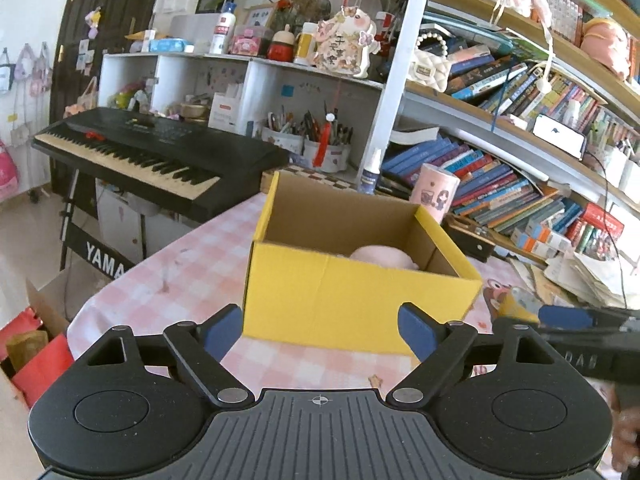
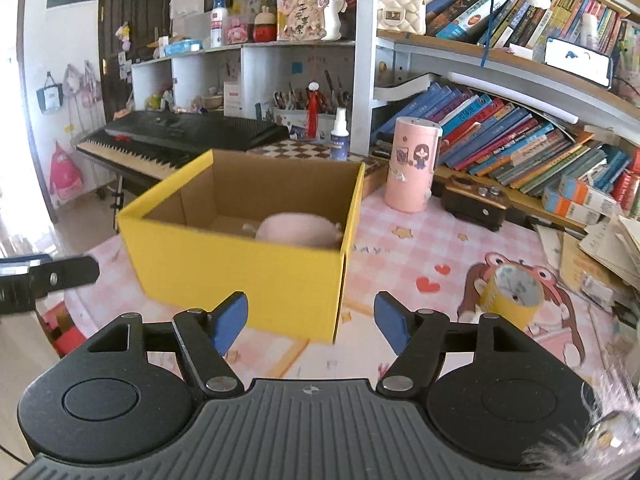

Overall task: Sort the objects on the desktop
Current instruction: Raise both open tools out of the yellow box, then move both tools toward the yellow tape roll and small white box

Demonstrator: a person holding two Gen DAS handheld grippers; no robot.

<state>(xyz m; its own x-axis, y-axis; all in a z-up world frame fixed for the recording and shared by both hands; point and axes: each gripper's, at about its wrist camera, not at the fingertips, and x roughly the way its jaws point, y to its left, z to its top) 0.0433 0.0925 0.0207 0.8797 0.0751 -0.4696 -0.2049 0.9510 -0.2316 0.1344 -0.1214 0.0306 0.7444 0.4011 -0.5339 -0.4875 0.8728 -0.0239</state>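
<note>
A yellow cardboard box (image 1: 352,296) (image 2: 248,268) stands open on the pink checked table. A pink soft object (image 1: 384,257) (image 2: 298,229) lies inside it, at the right. My left gripper (image 1: 320,330) is open and empty, just short of the box's near wall. My right gripper (image 2: 312,318) is open and empty, near the box's front right corner. A yellow tape roll (image 2: 512,292) (image 1: 516,308) stands on the table right of the box. A pink cylinder (image 2: 414,164) (image 1: 438,192) stands behind the box.
A black keyboard (image 1: 152,152) sits left of the table. Shelves of books (image 2: 520,144) and pen cups (image 1: 304,140) line the back. A dark small box (image 2: 476,202) and paper stacks (image 2: 604,248) lie at the right. The table's left edge (image 1: 100,300) drops to the floor.
</note>
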